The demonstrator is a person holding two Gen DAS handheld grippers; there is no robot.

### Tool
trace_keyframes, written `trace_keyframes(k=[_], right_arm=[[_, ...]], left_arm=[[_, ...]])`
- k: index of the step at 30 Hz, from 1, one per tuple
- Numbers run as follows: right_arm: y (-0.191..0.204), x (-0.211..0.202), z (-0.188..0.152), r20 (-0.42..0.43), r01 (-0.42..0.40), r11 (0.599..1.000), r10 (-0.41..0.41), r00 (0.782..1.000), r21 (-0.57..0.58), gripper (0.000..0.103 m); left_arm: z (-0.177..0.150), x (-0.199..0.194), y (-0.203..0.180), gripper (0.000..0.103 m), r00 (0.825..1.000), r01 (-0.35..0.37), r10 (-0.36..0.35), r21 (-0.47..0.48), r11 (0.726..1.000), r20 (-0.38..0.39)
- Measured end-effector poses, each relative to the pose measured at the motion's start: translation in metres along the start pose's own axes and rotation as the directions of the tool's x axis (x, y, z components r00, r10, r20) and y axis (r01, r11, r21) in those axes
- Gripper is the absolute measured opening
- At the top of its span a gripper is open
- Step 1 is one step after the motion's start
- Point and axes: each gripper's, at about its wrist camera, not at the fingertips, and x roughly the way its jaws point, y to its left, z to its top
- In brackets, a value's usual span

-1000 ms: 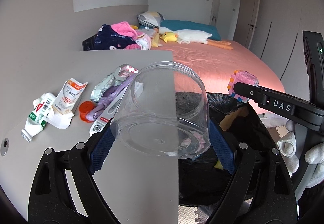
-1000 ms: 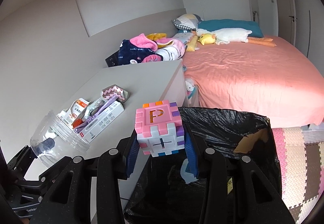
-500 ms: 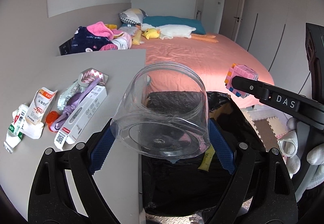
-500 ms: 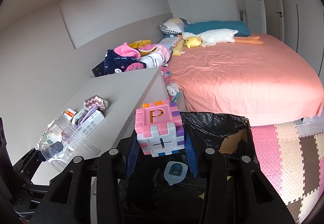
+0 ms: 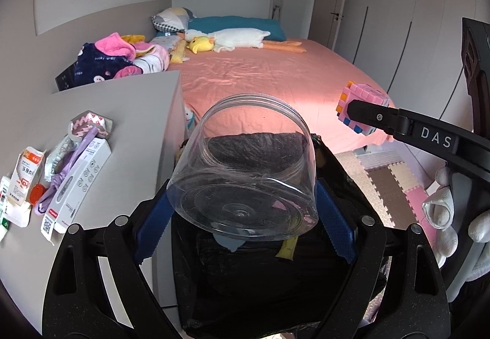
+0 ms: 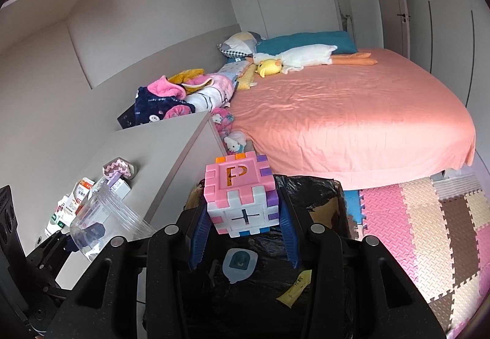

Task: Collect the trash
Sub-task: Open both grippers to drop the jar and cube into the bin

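Observation:
My left gripper (image 5: pixel 243 216) is shut on a clear plastic jar (image 5: pixel 245 173), held tilted with its mouth pointing away, over the black trash bag (image 5: pixel 275 277). The jar also shows at lower left in the right wrist view (image 6: pixel 104 225). My right gripper (image 6: pixel 242 225) is shut on a pink and white foam puzzle cube (image 6: pixel 242 195), above the same trash bag (image 6: pixel 309 195). The cube also shows at the right in the left wrist view (image 5: pixel 361 106). Inside the bag lie a pale blue lid (image 6: pixel 239 264) and a yellow packet (image 6: pixel 295 288).
A grey desk (image 5: pixel 137 124) stands left of the bag with several pieces of trash: a white box (image 5: pixel 76 182), purple plastic (image 5: pixel 65 167), a carton (image 5: pixel 26 173), a zigzag-patterned box (image 5: pixel 88 124). A pink bed (image 6: pixel 352 121) lies behind. Foam mats (image 6: pixel 428 231) cover the floor.
Both grippers have moved right and forward over the trash bag with their loads. The desk has slid to the left in both views, and the bag's inside now shows.

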Motion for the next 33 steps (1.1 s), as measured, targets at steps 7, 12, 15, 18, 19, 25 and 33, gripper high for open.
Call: trace_keyframes(k=[7, 12, 15, 18, 19, 25, 33], right_arm=[[-0.019, 0.002, 0.001, -0.012, 0.021, 0.999, -0.020, 1.000, 0.048, 0.046], [-0.029, -0.003, 0.002, 0.023, 0.083, 0.990, -0.086, 0.996, 0.113, 0.082], [-0.030, -0.001, 0.001, 0.023, 0.084, 0.990, -0.087, 0.996, 0.110, 0.082], [-0.026, 0.002, -0.001, 0.017, 0.082, 0.992, -0.084, 0.996, 0.100, 0.082], [-0.025, 0.003, -0.002, 0.013, 0.080, 0.992, -0.081, 0.997, 0.097, 0.082], [-0.014, 0.008, -0.005, -0.004, 0.071, 0.995, -0.071, 0.997, 0.076, 0.082], [0.018, 0.020, -0.010, -0.028, 0.043, 0.999, -0.042, 0.999, 0.030, 0.082]], left_arm=[[-0.001, 0.023, -0.012, 0.089, 0.995, 0.057, -0.055, 0.023, 0.998, -0.079], [-0.004, 0.029, -0.009, 0.097, 0.997, -0.002, 0.005, 0.028, 1.000, -0.076], [-0.005, 0.027, -0.004, 0.097, 0.998, -0.002, 0.003, 0.013, 1.000, -0.070], [-0.005, 0.024, 0.001, 0.097, 0.998, -0.014, 0.014, 0.006, 1.000, -0.063], [-0.005, 0.023, 0.003, 0.097, 0.998, -0.016, 0.016, 0.005, 1.000, -0.062], [-0.009, 0.015, 0.017, 0.097, 0.998, -0.039, 0.038, -0.015, 0.999, -0.055], [-0.017, 0.000, 0.045, 0.097, 0.996, -0.085, 0.083, -0.052, 0.995, -0.039]])
